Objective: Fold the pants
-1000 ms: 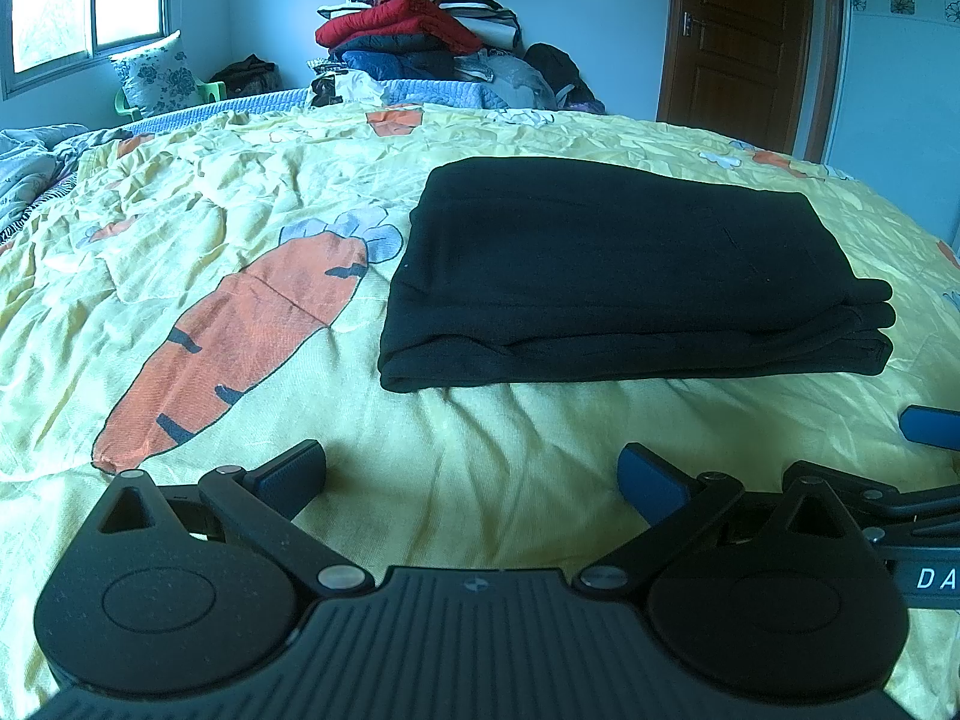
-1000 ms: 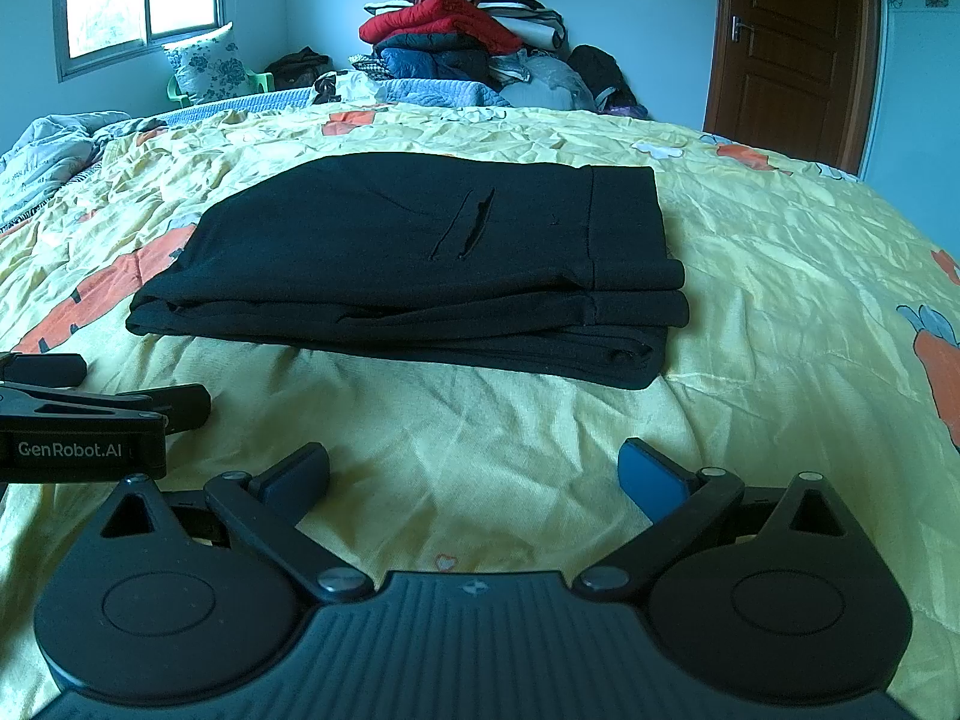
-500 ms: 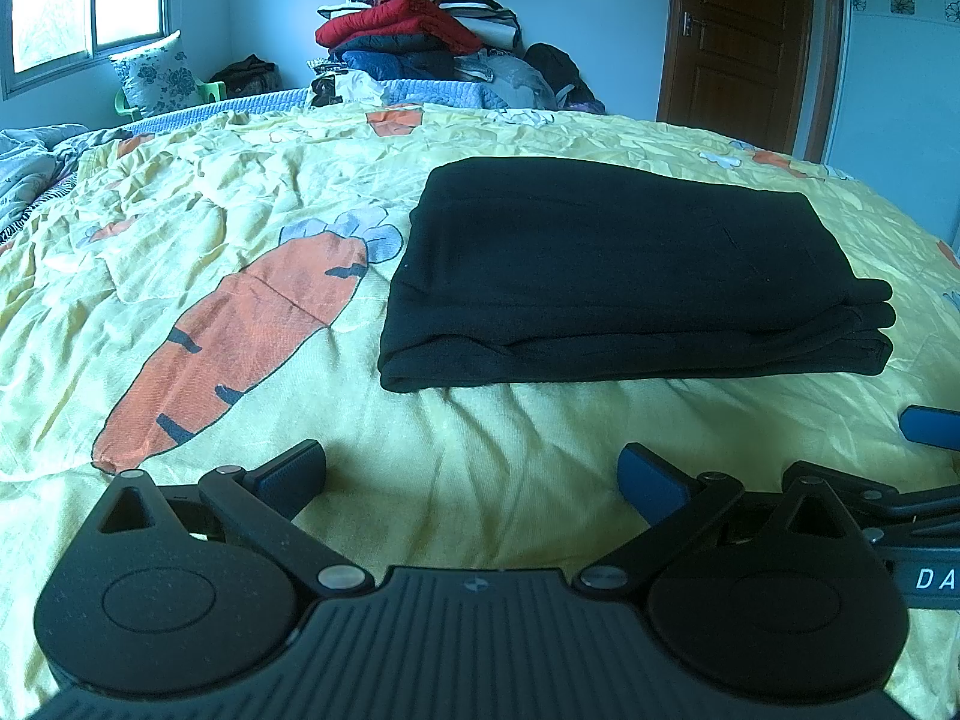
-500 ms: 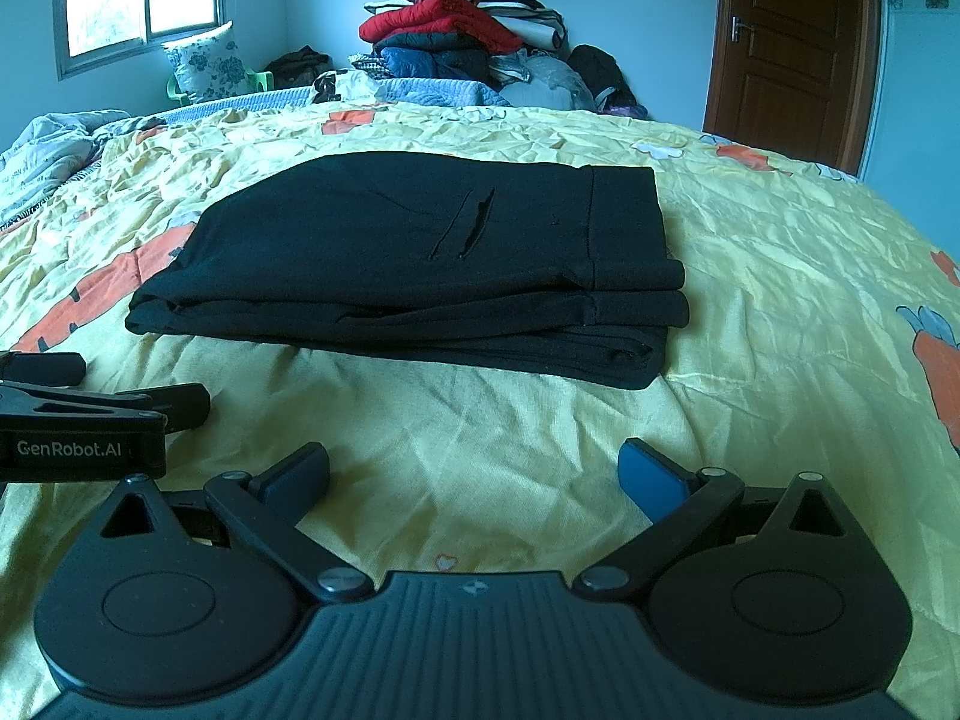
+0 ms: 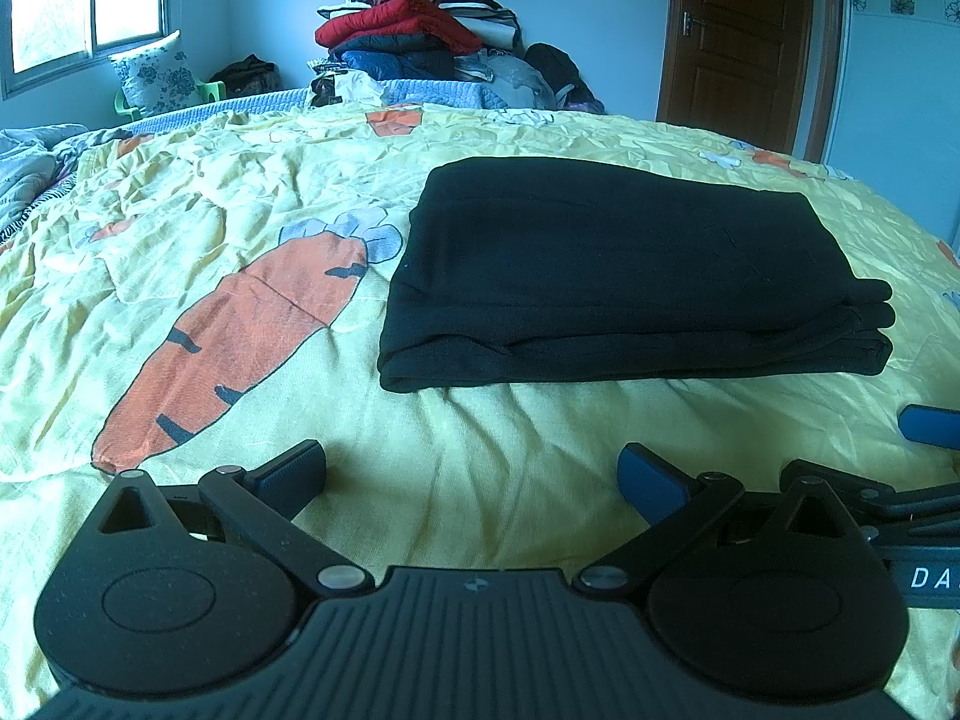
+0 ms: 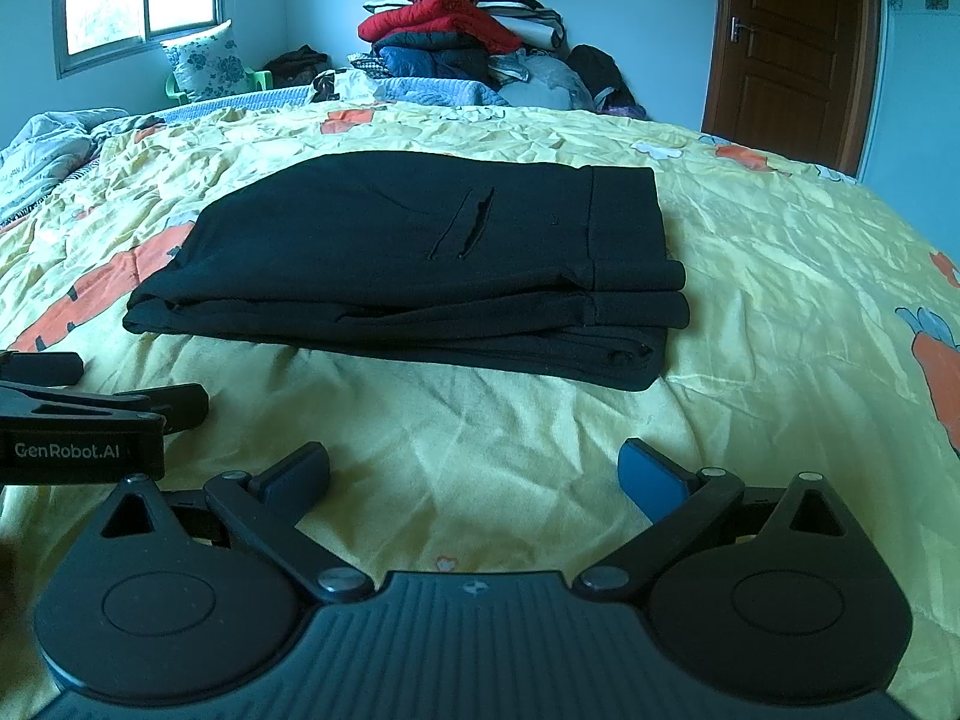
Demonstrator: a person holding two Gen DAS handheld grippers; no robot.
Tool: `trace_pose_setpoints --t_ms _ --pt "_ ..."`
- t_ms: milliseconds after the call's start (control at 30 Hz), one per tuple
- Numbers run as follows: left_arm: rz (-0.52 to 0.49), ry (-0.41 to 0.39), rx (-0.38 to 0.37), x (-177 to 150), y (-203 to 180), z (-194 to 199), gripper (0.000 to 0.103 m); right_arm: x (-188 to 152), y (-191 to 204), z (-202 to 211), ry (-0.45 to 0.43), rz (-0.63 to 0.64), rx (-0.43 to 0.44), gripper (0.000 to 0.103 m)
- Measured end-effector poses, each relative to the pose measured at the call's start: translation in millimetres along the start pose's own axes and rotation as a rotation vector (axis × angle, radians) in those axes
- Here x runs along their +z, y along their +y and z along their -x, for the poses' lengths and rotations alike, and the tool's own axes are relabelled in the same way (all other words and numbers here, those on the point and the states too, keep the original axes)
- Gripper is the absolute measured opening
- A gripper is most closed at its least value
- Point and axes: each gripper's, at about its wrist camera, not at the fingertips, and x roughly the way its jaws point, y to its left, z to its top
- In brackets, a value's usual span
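The black pants point(image 5: 624, 270) lie folded into a flat rectangle on the yellow carrot-print bedspread point(image 5: 492, 438). They also show in the right wrist view point(image 6: 420, 264), with the waistband and a pocket slit on top. My left gripper point(image 5: 474, 474) is open and empty, low over the bedspread in front of the pants. My right gripper point(image 6: 474, 474) is open and empty, also in front of the pants. Each gripper shows at the edge of the other's view: the right one point(image 5: 924, 468) and the left one point(image 6: 102, 414).
A tall pile of clothes point(image 5: 420, 30) stands at the far side of the bed. A floral pillow point(image 5: 156, 72) sits by the window at the back left. A brown door point(image 5: 744, 42) is at the back right. A crumpled quilt point(image 6: 42, 150) lies at the left edge.
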Motion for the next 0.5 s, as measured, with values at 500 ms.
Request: trace_pose_setpoints --t_ms 500 --pt "-0.034 0.042 0.075 11.8 -22.5 19.8 0.102 2.8 -4.2 7.2 -0.019 -0.041 -0.008 0.103"
